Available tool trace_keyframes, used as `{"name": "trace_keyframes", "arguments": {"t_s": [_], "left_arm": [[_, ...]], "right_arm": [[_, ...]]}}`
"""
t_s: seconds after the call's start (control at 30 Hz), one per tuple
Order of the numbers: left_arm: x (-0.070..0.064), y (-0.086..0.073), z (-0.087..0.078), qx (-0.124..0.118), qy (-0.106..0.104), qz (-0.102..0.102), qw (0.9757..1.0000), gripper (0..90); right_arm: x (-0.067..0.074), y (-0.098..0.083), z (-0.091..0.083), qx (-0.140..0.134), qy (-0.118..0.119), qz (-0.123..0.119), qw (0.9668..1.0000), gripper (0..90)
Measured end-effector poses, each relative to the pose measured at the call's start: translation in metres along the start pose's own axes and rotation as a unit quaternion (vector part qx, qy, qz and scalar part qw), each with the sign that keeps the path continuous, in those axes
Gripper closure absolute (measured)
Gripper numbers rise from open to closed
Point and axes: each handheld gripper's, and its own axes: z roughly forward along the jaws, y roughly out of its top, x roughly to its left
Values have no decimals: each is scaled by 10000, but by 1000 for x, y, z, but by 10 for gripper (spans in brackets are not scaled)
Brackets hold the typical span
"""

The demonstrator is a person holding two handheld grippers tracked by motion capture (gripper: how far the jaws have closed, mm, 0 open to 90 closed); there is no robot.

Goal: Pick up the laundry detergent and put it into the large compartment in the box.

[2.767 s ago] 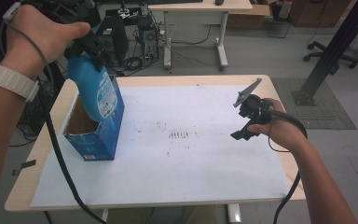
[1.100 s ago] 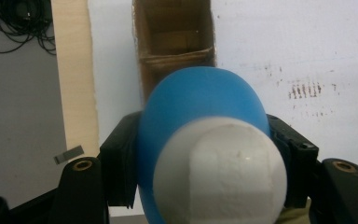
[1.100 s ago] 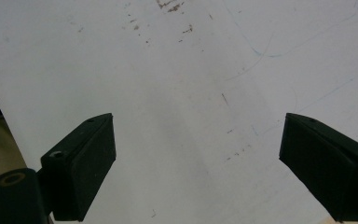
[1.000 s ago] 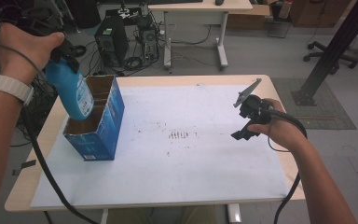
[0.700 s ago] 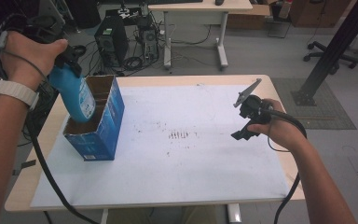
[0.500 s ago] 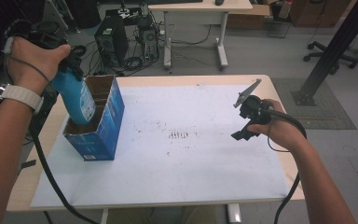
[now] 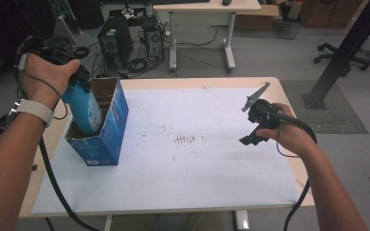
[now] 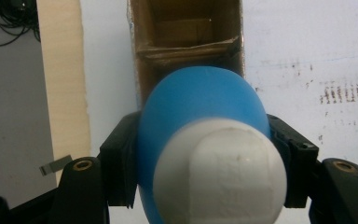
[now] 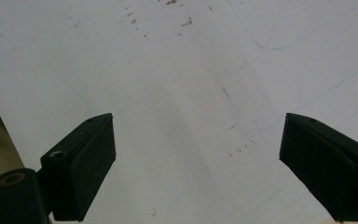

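Bottle (image 7: 84, 108), blue with a white cap, sits clamped in the left tool (image 7: 72, 79), whose black pads (image 8: 121, 158) press on both its sides in the left gripper view. Seen from the high view, the bottle leans, its lower part inside the open top of a blue box (image 7: 107, 130) that stands near the left edge of the table (image 7: 279, 89); its upper part and cap rise above the rim. The box's brown inside shows a cardboard divider behind the bottle in the left gripper view. A white sheet (image 7: 197, 173) with small brown specks covers most of the table. Well apart, over the sheet's right side, the right tool (image 7: 256, 126) hangs above the surface with its jaws spread wide and nothing between them, bare sheet below in the right gripper view.
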Motion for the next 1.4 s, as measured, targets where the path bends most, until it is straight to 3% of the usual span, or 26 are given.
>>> {"name": "trace_keyframes", "arguments": {"t_s": [0.23, 1.4], "left_arm": [[0, -3, 20, 34, 8, 29, 10000, 375], [1, -13, 82, 11, 53, 53, 10000, 375]], "right_arm": [[0, -1, 2, 22, 21, 12, 10000, 107], [0, -3, 4, 75, 40, 74, 9999, 105]]}}
